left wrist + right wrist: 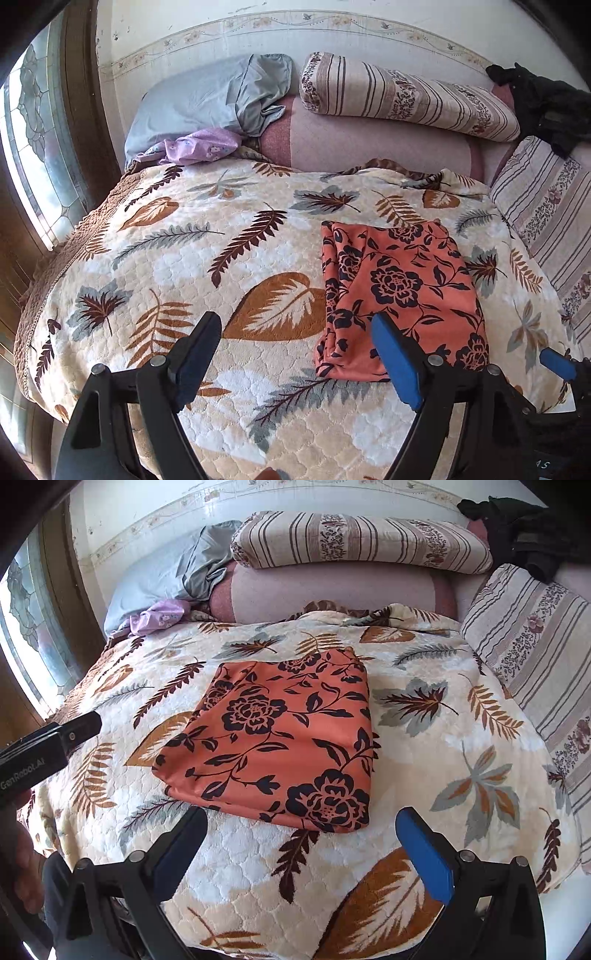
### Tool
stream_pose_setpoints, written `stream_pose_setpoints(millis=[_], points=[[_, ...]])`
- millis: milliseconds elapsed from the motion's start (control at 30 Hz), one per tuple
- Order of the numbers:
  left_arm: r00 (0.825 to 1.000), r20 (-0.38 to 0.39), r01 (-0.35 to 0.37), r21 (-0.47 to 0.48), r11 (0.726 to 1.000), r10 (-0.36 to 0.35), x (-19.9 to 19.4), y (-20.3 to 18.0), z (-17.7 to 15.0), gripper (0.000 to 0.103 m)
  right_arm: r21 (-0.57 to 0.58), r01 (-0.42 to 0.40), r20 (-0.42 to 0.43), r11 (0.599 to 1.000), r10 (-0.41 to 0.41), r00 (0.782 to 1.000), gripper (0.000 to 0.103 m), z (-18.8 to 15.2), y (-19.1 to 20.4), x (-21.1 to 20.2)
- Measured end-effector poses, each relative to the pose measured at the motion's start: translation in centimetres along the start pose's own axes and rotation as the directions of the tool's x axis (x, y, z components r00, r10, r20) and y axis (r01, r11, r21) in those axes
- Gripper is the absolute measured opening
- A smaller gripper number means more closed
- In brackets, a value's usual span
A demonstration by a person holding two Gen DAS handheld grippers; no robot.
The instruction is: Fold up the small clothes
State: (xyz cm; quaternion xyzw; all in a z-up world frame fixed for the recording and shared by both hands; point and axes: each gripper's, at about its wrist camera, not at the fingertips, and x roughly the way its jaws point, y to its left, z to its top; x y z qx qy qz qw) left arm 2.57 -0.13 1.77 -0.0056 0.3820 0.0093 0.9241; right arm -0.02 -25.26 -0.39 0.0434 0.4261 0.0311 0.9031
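With both the left tongs (295,354) and right tongs (301,845) spread wide and empty, the orange floral garment (280,746) lies folded on the bed's leaf-print quilt (443,775); smooth its edges square before leaving.

The folded garment (280,738) ahead of the right gripper (301,845) fingertips is thin woven cloth with a smooth, faintly sheeny finish. The bedspread (424,775) under both sets of fingers is plush quilted fabric, matt, with a pebbled stitched texture. Gripper fingers (199,343) are matt black rigid plastic; inner pads (397,360) are blue with a smooth matt look, and the pivot pins look like bright metal. Beyond the fingertips, the striped bolster (406,96) is coarse woven cloth, and the grey pillowcase (207,99) is smooth, lightly creased fabric.
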Motion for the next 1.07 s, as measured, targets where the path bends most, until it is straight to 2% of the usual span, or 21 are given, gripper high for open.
stream_pose_setpoints(millis=[433, 867, 900, 967, 1067], points=[[1.0, 0.023, 0.009, 0.078, 0.997, -0.011, -0.7, -4.0, 1.7, 0.085, 0.021, 0.019, 0.046, 1.0, -0.02, 0.999, 0.103, 1.7, -1.7, -0.3], [0.999, 0.009, 0.045, 0.081, 0.996, -0.046, 0.3, -4.8, 1.9, 0.085, 0.0, 0.055, 0.061, 0.999, -0.054, 0.997, 0.103, 2.6, -2.0, 0.0], [0.999, 0.016, 0.045, 0.079, 0.996, -0.047, 0.3, -4.8, 1.9, 0.086, -0.004, 0.055, 0.059, 0.998, -0.055, 0.997, 0.103, 2.6, -1.9, 0.1], [0.999, 0.023, 0.047, 0.07, 0.996, -0.049, 0.4, -4.7, 2.0, 0.096, -0.009, 0.053, 0.057, 0.999, -0.053, 0.997, 0.103, 2.8, -1.7, 0.4], [0.998, 0.016, 0.063, 0.062, 0.996, -0.064, 0.9, -4.5, 2.2, 0.099, -0.014, 0.055, 0.052, 0.998, -0.054, 0.997, 0.103, 3.0, -1.5, 0.8]])
